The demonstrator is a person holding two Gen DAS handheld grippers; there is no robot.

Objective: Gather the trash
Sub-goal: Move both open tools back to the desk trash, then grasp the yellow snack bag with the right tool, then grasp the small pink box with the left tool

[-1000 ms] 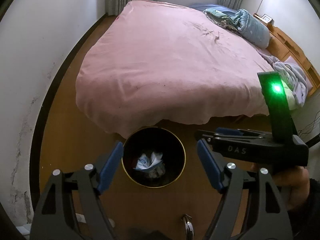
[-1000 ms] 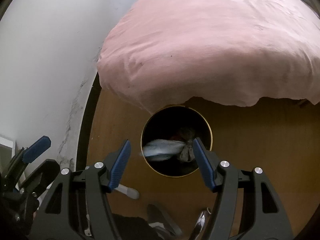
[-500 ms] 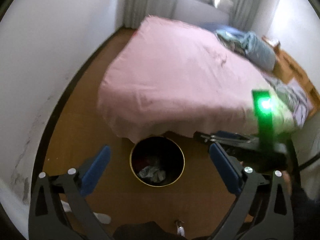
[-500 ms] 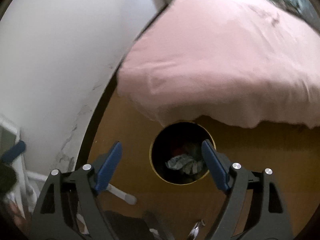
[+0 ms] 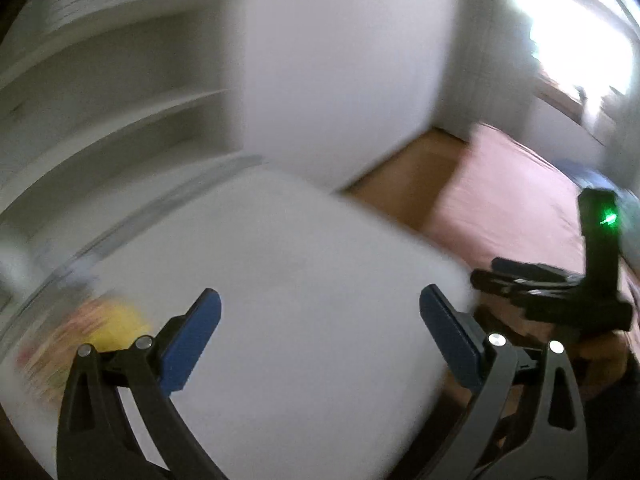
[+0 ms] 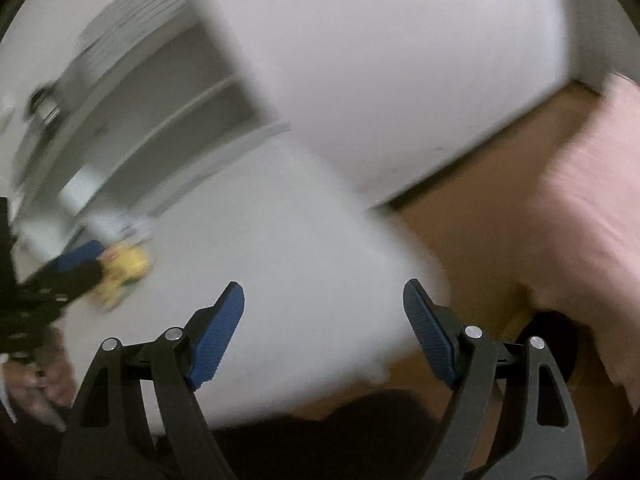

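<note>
Both views are smeared by motion. A blurred yellow and pink item (image 5: 106,330) lies on the white table top (image 5: 304,264), to the left of my left gripper (image 5: 319,312), which is open and empty. In the right wrist view the yellow item (image 6: 126,266) sits just beyond a blue finger (image 6: 78,256) of the left gripper. My right gripper (image 6: 324,300) hangs open and empty over the table (image 6: 288,248). The dark trash bin (image 6: 554,344) with a gold rim shows at lower right, half hidden behind my right finger. What the yellow item is cannot be told.
White shelves (image 6: 160,96) stand behind the table at the left. A white wall (image 5: 340,60) and brown floor (image 6: 472,220) lie beyond. The pink bed (image 6: 588,216) fills the right. The right gripper's body with a green light (image 5: 608,218) is held by a hand at right.
Both grippers have swung up and to the left, away from the bin by the bed and over to a white table. The bin has slid to the right edge. Both stay open.
</note>
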